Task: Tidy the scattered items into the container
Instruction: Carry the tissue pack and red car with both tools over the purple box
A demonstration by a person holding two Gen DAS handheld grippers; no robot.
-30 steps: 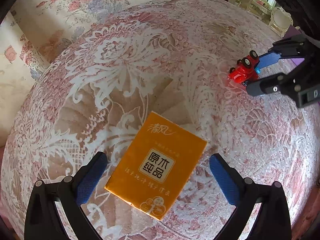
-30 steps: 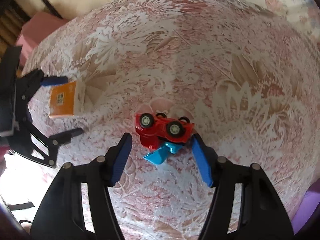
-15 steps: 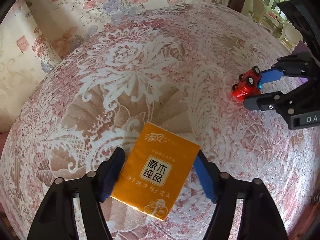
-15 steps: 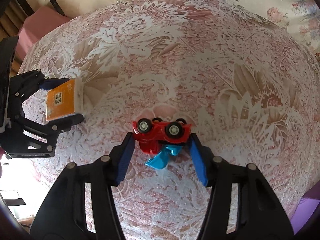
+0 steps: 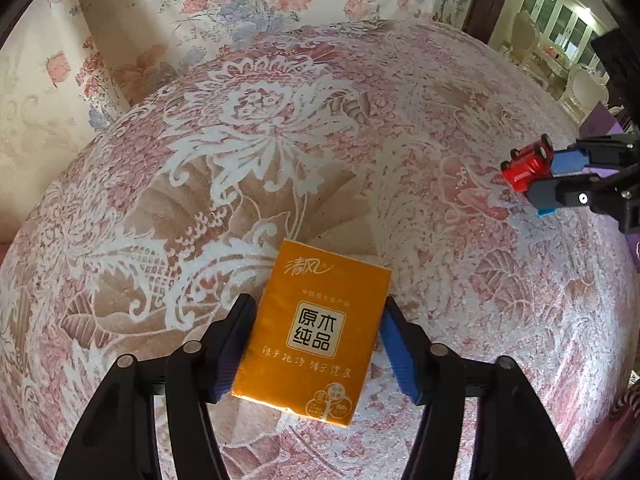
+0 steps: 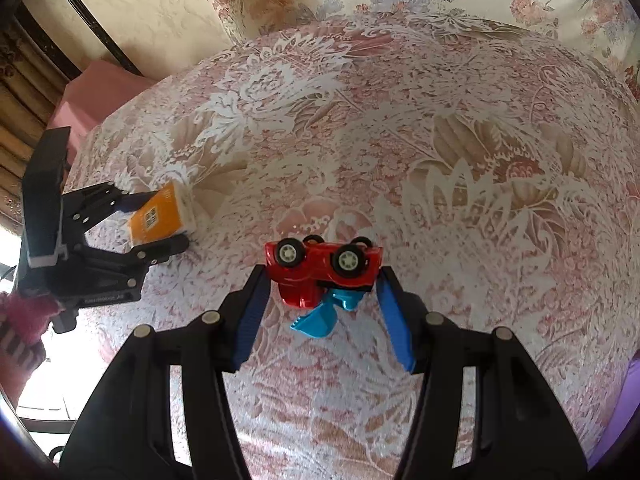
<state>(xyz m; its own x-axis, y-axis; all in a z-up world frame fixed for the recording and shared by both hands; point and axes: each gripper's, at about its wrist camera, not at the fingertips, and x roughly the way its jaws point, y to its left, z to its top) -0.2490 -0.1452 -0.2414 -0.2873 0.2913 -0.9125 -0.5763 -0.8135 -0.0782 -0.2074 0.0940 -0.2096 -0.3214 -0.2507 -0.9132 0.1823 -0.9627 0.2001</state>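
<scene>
Now both grippers have something

Left wrist view: the left gripper points down at the flowery cloth. An orange tissue pack sits between its blue pads, and both pads touch the pack's long sides. The jaws have just been opening a little, but they are holding the pack. Far off to the right, the right gripper has a red toy car between its fingers.

Right wrist view: the right gripper's jaws are narrow and have just been closing. They pinch the toy car from both ends. The car is on its side, with its wheels facing the camera, and a blue scoop hangs under it. At the left, the tissue pack sits tilted in the left gripper, next to a fuzzy pink sleeve.
</scene>
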